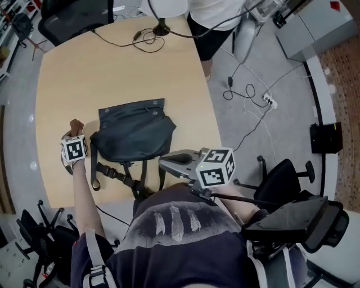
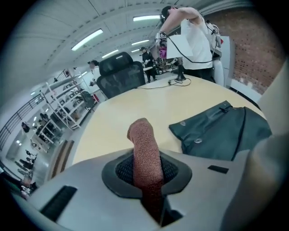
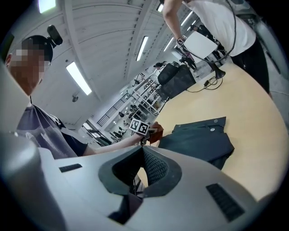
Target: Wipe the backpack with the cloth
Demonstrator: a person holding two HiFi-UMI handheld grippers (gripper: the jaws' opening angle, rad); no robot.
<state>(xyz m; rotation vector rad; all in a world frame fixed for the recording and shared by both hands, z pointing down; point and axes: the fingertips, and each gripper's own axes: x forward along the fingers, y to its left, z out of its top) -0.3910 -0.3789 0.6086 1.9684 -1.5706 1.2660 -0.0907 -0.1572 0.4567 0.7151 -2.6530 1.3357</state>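
The dark backpack (image 1: 133,132) lies flat on the light wooden tabletop (image 1: 112,67), close to the edge where the person stands. Its flap with the snap buttons points to the far side, and its straps (image 1: 112,171) are spread toward the near edge.

The left tool (image 1: 72,134) is just beside the left side of the backpack, over the bare tabletop and apart from the bag. In the left gripper view its jaws are closed on a reddish-brown cloth (image 2: 145,153). The cloth stands up between the pads and sticks out in front of them as a folded roll. The backpack is visible to the right behind it.

The right tool (image 1: 164,163) is at the near right corner of the backpack. In the right gripper view its jaws stand a little apart with nothing between them; only a strip of tabletop shows in the gap.

At the far end of the tabletop some black cables (image 1: 143,39) lie, and a person in a white shirt (image 1: 216,17) stands there. A black chair (image 1: 281,180) is on the floor to the right.
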